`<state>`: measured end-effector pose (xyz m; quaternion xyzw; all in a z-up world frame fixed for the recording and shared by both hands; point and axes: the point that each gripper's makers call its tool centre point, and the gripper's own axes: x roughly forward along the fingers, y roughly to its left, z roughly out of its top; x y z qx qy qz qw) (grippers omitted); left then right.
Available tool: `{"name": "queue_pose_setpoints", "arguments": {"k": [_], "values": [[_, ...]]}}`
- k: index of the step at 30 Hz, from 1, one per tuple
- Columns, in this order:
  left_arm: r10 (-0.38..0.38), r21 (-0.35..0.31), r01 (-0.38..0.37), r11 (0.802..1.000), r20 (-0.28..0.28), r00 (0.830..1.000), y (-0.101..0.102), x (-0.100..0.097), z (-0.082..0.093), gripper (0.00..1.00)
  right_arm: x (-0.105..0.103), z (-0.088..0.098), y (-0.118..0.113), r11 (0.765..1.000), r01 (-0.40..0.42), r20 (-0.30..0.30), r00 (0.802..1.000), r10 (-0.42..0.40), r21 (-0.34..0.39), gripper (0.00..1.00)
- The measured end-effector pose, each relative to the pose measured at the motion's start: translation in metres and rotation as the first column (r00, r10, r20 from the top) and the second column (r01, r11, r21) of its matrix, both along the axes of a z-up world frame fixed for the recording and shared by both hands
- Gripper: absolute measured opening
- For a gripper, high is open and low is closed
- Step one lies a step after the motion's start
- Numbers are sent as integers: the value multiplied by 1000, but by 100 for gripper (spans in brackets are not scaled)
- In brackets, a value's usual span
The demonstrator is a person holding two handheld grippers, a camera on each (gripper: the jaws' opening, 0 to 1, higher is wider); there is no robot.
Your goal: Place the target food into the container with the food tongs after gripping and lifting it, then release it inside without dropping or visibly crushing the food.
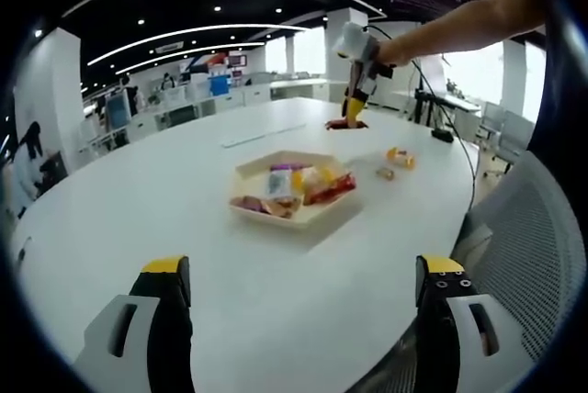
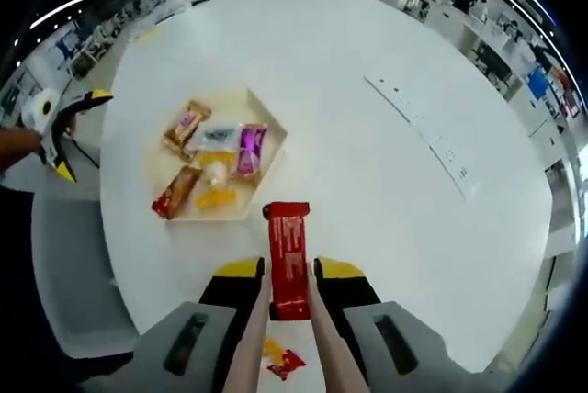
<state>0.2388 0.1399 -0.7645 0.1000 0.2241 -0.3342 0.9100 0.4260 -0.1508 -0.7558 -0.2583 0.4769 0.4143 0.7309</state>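
Your right gripper has its pale tongs clamped on the long red wrapped snack bar, held above the round white table beside the shallow beige tray of packets. Your left gripper stands wide, holding nothing.

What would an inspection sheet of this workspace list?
Surface: white oval table, mostly bare.
Job's things: tray holding several wrapped snacks; red snack bar held between the tongs above the table.
Clutter: two small snack packets beside the tray; flat white strip.
Grippers: right gripper shut on the tongs; left gripper open, empty.
Cables: black cable at the table's edge.
Surroundings: open office, mesh chair.
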Motion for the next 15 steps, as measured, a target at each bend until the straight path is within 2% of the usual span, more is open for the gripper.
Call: {"name": "queue_pose_setpoints", "arguments": {"k": [6, 15], "values": [[-35, 2, 35, 999, -8, 999, -7, -5, -2, 99, 1, 9, 11, 1000, -8, 15, 1000, 8, 9, 20], [-20, -21, 20, 1000, 7, 1000, -4, -2, 4, 99, 0, 9, 21, 1000, -21, 21, 1000, 21, 6, 21]]}}
